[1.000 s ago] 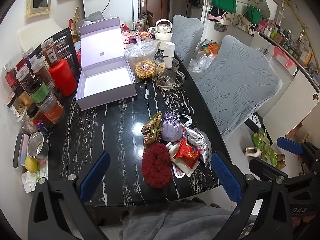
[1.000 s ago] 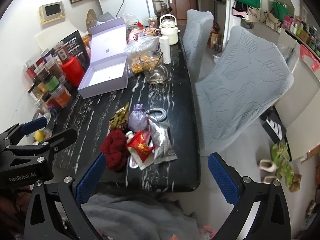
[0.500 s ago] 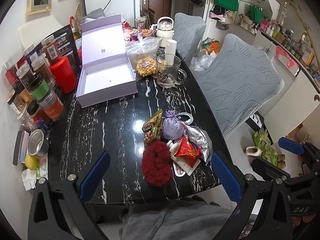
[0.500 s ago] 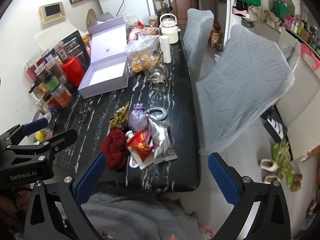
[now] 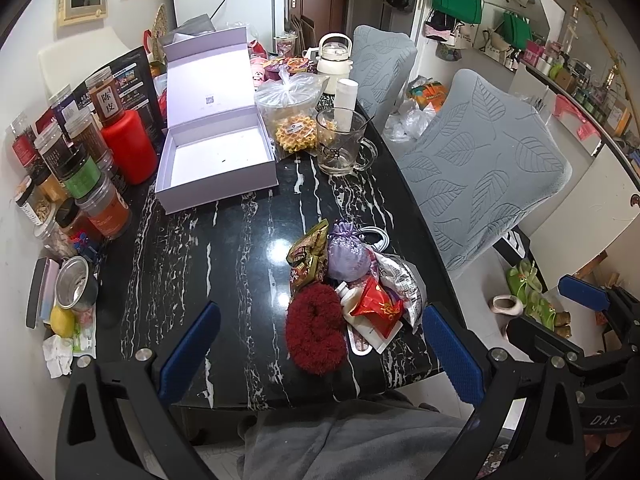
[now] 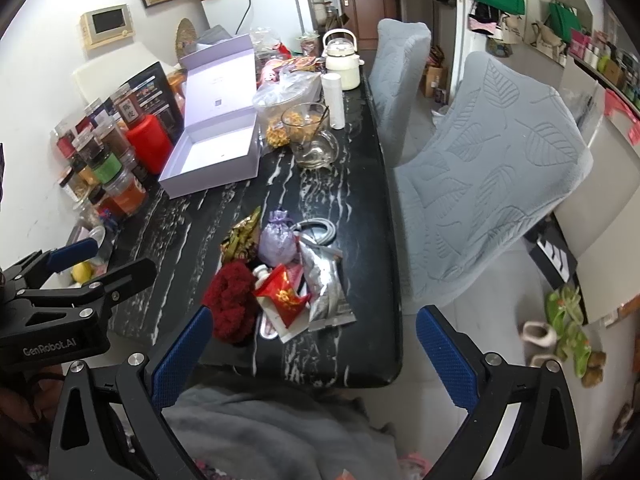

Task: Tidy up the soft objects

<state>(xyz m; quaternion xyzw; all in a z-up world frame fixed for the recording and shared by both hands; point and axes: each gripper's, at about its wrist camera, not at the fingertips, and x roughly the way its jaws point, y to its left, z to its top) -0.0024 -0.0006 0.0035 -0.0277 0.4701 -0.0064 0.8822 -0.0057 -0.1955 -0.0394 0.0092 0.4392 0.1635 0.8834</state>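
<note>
A pile of soft things lies near the front of the black marble table (image 5: 224, 256): a dark red fluffy scrunchie (image 5: 316, 330) (image 6: 232, 306), a lilac drawstring pouch (image 5: 347, 254) (image 6: 277, 238), a red packet (image 5: 376, 306) (image 6: 282, 292), a silver foil bag (image 6: 326, 286) and a brown snack wrapper (image 5: 306, 254). An open lilac box (image 5: 216, 160) (image 6: 214, 154) stands empty at the back left. My left gripper (image 5: 320, 354) is open and empty above the table's near edge. My right gripper (image 6: 312, 350) is open and empty, to the right of the left one.
Jars (image 5: 80, 172) and a red canister (image 5: 130, 146) line the left wall. A glass mug (image 5: 340, 148), a bag of waffles (image 5: 292, 116) and a white kettle (image 5: 335, 62) stand behind. Two grey-covered chairs (image 5: 484, 168) flank the right side. A tin can (image 5: 74, 284) sits front left.
Both grippers stay open and empty. The left wrist view has drifted slightly forward toward the table; the objects have not moved.
</note>
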